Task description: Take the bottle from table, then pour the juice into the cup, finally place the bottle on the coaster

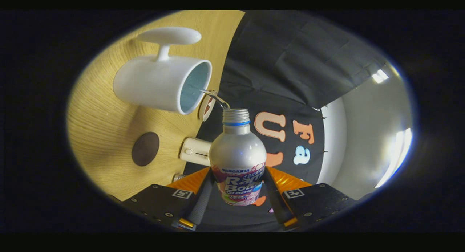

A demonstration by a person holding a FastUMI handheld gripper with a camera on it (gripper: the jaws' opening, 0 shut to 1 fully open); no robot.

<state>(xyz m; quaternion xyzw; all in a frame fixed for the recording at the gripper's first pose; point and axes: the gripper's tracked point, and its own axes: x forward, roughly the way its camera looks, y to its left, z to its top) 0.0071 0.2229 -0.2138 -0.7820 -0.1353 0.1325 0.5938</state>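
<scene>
My gripper (238, 188) is shut on a silver juice bottle (238, 150), both fingers pressing its labelled lower body. The whole view is rolled about a quarter turn, so the bottle is tipped on its side over the wooden table (105, 128). Its uncapped mouth (235, 110) points at the rim of a white cup (160, 83) with a pale blue inside. A thin clear stream (214, 96) runs from the mouth into the cup. A dark brown round coaster (145, 149) lies on the table beside the cup, just beyond my left finger (201, 201).
A small white boxy device (194, 151) sits at the table's far edge beside the bottle. A small round disc (206, 107) stands near the cup's rim. Behind the table hangs the black cloth wall (290, 70), with a bright white wall (374, 135) past it.
</scene>
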